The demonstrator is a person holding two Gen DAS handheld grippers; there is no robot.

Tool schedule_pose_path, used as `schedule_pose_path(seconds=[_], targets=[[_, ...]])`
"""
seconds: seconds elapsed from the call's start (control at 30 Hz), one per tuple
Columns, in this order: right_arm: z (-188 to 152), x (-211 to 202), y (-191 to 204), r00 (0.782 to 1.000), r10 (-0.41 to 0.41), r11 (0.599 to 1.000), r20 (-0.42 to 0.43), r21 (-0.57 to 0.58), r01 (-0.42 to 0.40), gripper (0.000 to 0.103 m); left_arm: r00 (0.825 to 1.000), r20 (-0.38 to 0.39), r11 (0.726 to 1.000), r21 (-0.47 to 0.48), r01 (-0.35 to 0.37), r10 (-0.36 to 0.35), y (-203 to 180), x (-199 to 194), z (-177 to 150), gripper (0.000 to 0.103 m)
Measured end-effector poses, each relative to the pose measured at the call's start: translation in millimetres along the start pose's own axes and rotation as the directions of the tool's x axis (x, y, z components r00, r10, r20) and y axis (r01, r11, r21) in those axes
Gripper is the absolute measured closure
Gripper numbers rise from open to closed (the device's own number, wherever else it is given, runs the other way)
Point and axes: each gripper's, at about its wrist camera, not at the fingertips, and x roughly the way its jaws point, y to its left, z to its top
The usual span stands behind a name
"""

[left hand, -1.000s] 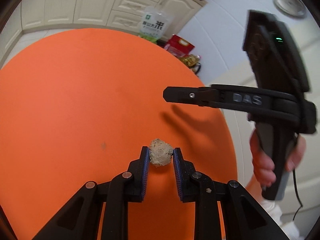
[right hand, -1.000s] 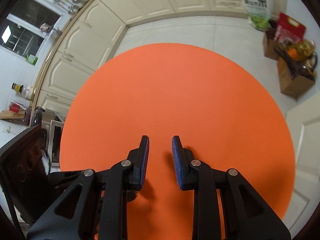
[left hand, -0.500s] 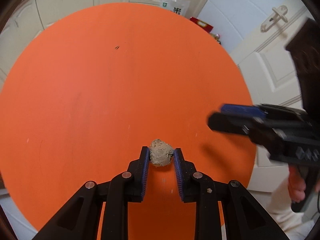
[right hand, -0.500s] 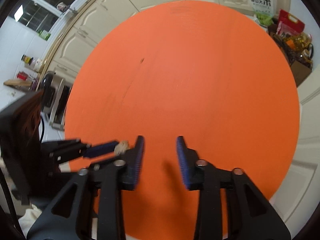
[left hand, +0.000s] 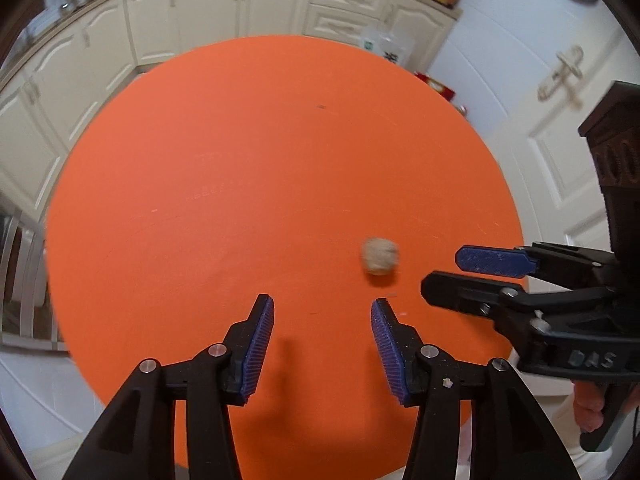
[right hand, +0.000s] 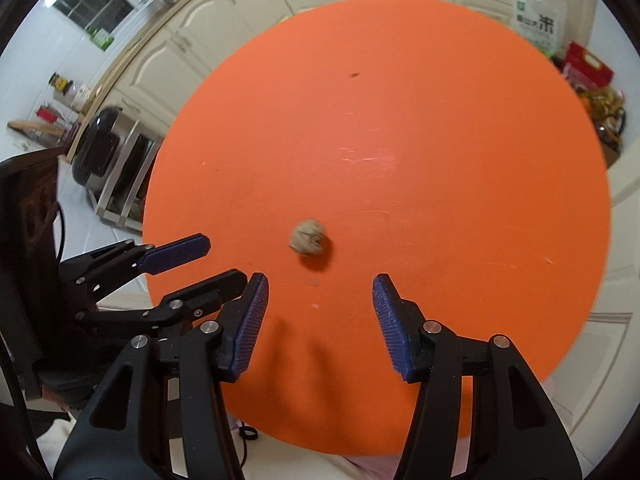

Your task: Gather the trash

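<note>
A small crumpled grey-brown paper ball [left hand: 379, 256] is loose over the round orange table [left hand: 240, 160], blurred, with a shadow just under it. My left gripper [left hand: 322, 308] hovers above the table's near edge; its jaws are opening with nothing between them, and the ball is ahead and to their right. My right gripper [left hand: 442, 274] reaches in from the right, close beside the ball. In the right wrist view the ball [right hand: 308, 238] lies just beyond my right gripper [right hand: 320, 288], whose jaws are also opening and empty. The left gripper [right hand: 226, 260] comes in from the left there, over the table [right hand: 440, 140].
Cream cabinets [left hand: 200, 12] curve behind the table. A rice bag [right hand: 536, 24] and a red box [right hand: 588, 68] sit on the floor beyond it. A white door with a handle [left hand: 564, 76] is at right. A hand [left hand: 588, 412] grips the right gripper's handle. A black appliance [right hand: 96, 144] stands on a rack at left.
The left gripper has let go of the paper ball and spread its jaws; the ball now sits ahead to its right. The right gripper's jaws widened. Both views pulled back over the near edge.
</note>
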Motion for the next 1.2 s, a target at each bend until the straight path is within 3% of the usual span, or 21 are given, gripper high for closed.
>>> schedule_pose_path(seconds=[0.23,0.33,0.53,0.67,0.7,0.97,1.2], targets=[[14.8,33.1,16.1,0.997,-0.039,0.999,-0.061,-0.003,0.039,0.062,0.999,0.023,0.996,-0.089,-0.022,0.024,36.4,-7.6,-25.8,0.055],[16.8,34.9,17.0,0.993,-0.117,0.993,-0.029,-0.008,0.117,0.058,1.000,0.009,0.993,-0.115,-0.018,0.019,47.7,-6.5,-33.7,0.055],[11.1,43.8,14.3,0.981,-0.186,0.983,-0.054,-0.003,0.186,0.059,0.999,0.002,0.993,-0.111,-0.037,0.037,42.2,-6.0,-12.1,0.055],[8.7,42.3,8.6,0.985,-0.170,0.985,-0.038,-0.005,0.170,0.070,0.999,-0.001,0.994,-0.104,-0.041,0.041,37.4,-1.3,-0.5,0.055],[8.4,40.7,8.2,0.984,-0.175,0.984,-0.028,-0.005,0.175,0.078,0.999,-0.003,0.994,-0.106,-0.041,0.041,37.8,1.1,2.0,0.055],[5.7,31.7,1.9,0.990,-0.139,0.990,-0.027,0.002,0.139,0.078,0.999,0.007,0.994,-0.098,-0.047,0.048,31.2,3.2,9.5,0.055],[-4.2,2.0,-11.2,0.992,-0.125,0.991,0.033,0.045,0.124,0.078,0.999,0.028,0.999,-0.028,-0.039,0.039,3.7,0.7,15.5,0.055]])
